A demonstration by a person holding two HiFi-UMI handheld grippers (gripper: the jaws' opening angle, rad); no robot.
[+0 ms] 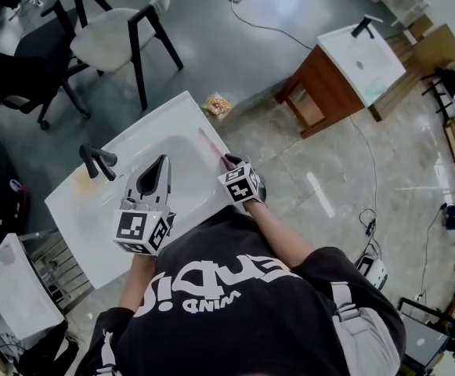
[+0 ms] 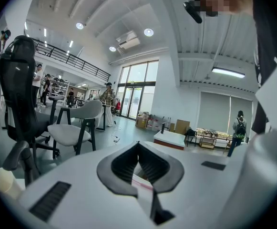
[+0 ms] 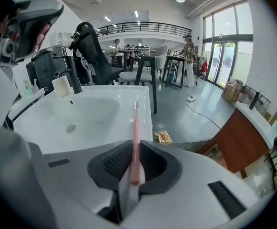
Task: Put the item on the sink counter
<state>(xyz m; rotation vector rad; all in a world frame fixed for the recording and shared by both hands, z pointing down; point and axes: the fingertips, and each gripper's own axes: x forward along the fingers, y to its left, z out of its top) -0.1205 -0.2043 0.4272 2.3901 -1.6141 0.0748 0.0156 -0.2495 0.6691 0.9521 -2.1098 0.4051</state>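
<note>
The white sink table (image 1: pixel 94 218) is the big thing here, with the black faucet (image 1: pixel 95 160) at its far left side and the bowl in the middle. The left tool (image 1: pixel 161 163) hangs over the bowl with its jaws squeezed together on nothing, so it's pretty much just parked. The right tool (image 1: pixel 229 163) is at the table's right edge, tilted down and clamped on the near end of a thin pink stick (image 3: pixel 135 137), probably a toothbrush. The stick runs forward along that right edge and its far tip reaches the flat rim beside the bowl. I honestly can't tell if the tip is touching yet. Looks to me like the set-down step: the next move would be lowering it until it lies flat on the rim, then letting go without it rolling into the bowl or off the edge.
</note>
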